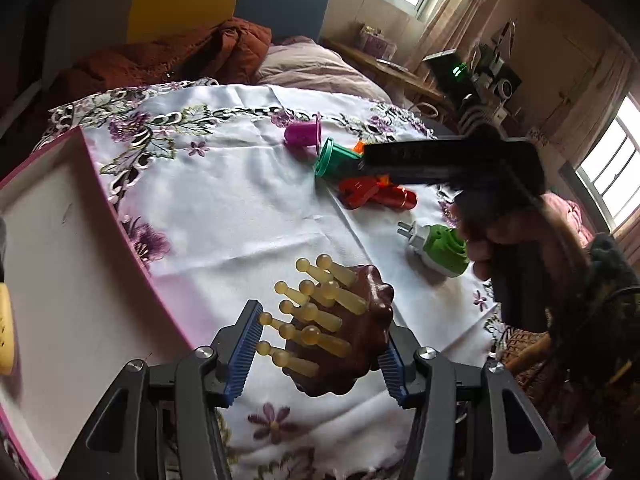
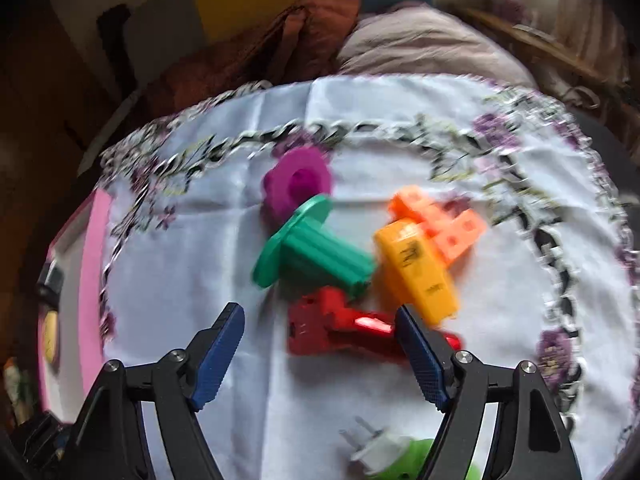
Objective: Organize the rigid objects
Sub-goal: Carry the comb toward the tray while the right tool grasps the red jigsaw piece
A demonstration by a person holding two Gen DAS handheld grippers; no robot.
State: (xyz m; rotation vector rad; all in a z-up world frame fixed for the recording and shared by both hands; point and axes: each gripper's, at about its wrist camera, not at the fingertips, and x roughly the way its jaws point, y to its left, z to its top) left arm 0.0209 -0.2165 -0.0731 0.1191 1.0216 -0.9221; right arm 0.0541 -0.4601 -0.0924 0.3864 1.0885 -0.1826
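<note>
My left gripper is shut on a brown massage brush with yellowish prongs, held above the flowered cloth beside a pink-rimmed box. My right gripper stands open over a pile of toys, with a red piece below the gap between its jaws. Around it lie a green flanged spool, a magenta flower-shaped cup, a yellow-orange case and an orange block. In the left wrist view the right gripper hangs over the same pile, held by a hand.
A white and green plug-in device lies on the cloth near the right hand. A yellow item sits in the box. Behind the table are a bed with a pillow and a rust blanket.
</note>
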